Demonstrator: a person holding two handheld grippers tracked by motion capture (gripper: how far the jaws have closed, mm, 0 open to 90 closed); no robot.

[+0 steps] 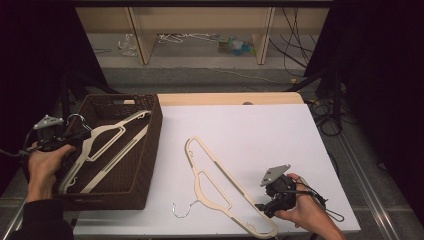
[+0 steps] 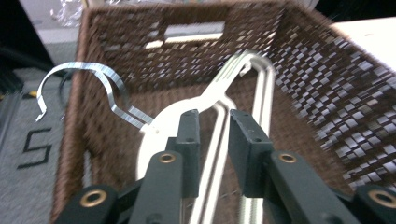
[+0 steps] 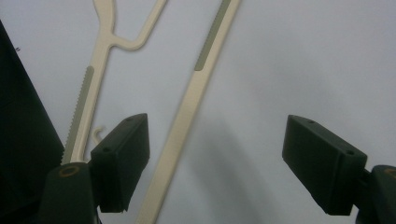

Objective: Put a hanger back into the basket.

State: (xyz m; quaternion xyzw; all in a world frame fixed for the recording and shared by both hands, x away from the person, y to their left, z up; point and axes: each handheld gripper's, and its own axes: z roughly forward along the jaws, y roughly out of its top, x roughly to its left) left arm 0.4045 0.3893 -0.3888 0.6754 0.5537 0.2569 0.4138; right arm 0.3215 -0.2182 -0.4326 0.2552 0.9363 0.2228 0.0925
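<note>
At the left of the high view the left claw (image 1: pixel 75 139) hangs over the near-left rim of the brown woven basket (image 1: pixel 150 150), where a cream hanger (image 1: pixel 107 147) lies slanting across the inside, its metal hook (image 1: pixel 76 119) poking up over the left wall. In the left gripper view the claw's jaws stand a narrow gap apart, with the neck of that hanger (image 2: pixel 187 109) just beyond their tips and apparently no pad pressing on it, so I judge it let go. The risk here is the hook (image 2: pixel 84 81): it overhangs the basket wall and sits close to the claw, so a careless pull-back could catch it and drag the hanger out or tip it over the rim. The second cream hanger (image 1: pixel 220 187) lies flat on the white tabletop (image 1: pixel 280 135) in the lower middle of the high view, its own hook (image 1: pixel 184 210) near the front edge. The right claw (image 1: pixel 265 206), at the lower right, stands wide, and in the right gripper view the long bar of that hanger (image 3: pixel 187 121) runs between the open jaws without being pinched. Flat, thin plastic on a smooth surface could slide or pivot when the jaws close, and a grip this far out on one arm would probably let it swing. Nothing lies between this hanger and the basket, though its tall right wall must be cleared.
</note>
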